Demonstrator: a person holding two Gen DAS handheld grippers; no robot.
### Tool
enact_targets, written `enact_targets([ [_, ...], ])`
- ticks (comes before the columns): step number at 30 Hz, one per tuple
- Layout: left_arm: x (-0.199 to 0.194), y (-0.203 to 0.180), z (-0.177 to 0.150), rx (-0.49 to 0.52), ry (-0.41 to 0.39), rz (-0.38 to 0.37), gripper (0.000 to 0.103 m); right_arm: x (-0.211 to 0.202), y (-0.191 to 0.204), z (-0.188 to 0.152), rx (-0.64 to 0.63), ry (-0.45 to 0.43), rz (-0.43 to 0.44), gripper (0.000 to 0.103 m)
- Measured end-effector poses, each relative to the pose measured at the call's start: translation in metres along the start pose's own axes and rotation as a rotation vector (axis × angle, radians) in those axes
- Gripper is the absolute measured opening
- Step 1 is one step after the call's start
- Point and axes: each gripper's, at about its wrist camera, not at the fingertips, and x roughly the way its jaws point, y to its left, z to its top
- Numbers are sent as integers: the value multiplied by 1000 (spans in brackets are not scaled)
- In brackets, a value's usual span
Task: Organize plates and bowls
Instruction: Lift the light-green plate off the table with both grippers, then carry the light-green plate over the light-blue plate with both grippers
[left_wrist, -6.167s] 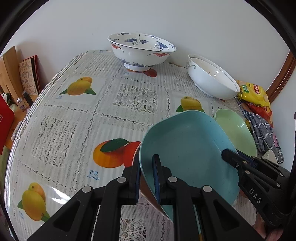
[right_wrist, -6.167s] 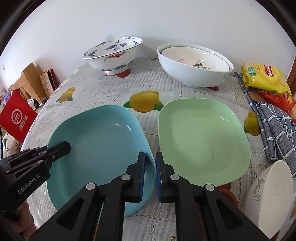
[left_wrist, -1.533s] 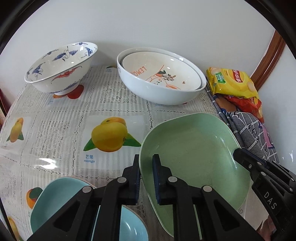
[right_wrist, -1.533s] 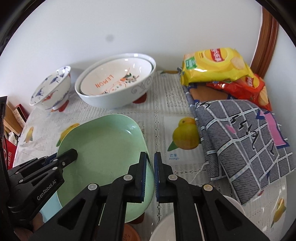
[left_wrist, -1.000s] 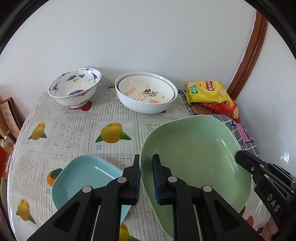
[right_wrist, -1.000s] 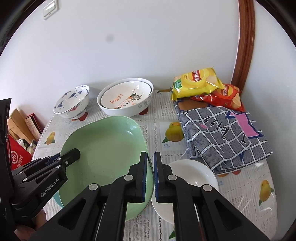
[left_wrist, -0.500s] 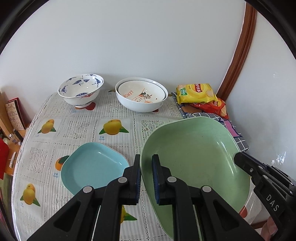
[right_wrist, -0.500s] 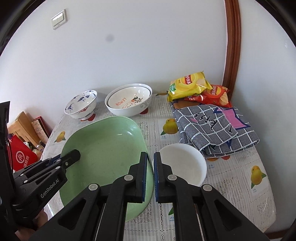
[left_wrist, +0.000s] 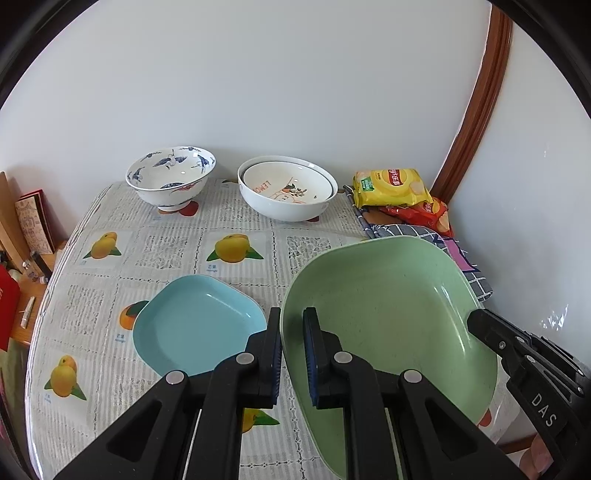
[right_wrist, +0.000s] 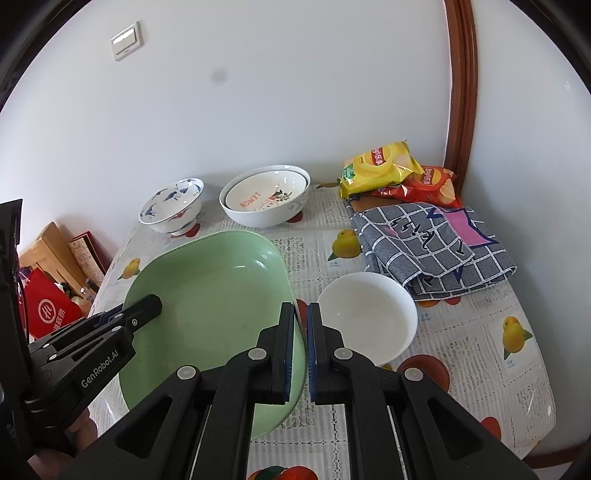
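Plainly, both sets of jaws clamp the green plate (left_wrist: 388, 306) — pale, speckled, rounded-square, shallow — by opposite rims.

White wall (right_wrist: 295, 110); brown door frame (right_wrist: 460, 92)

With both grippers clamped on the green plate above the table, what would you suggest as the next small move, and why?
Probably carry the green plate sideways over the blue plate and lower it to stack. The left gripper and right gripper pinch opposite rims, holding it clear of the tablecloth, and the blue plate, similar in shape, lies empty beside it.
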Motion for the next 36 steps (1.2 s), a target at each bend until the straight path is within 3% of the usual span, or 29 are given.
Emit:
enact_targets([
  [15, -8, 10, 4, 2, -9, 36, 11, 2, 11, -2, 13, -9, 29, 6],
  [36, -1, 31, 9, -35, 1, 29, 11, 12, 30, 2, -4, -9, 33, 7],
])
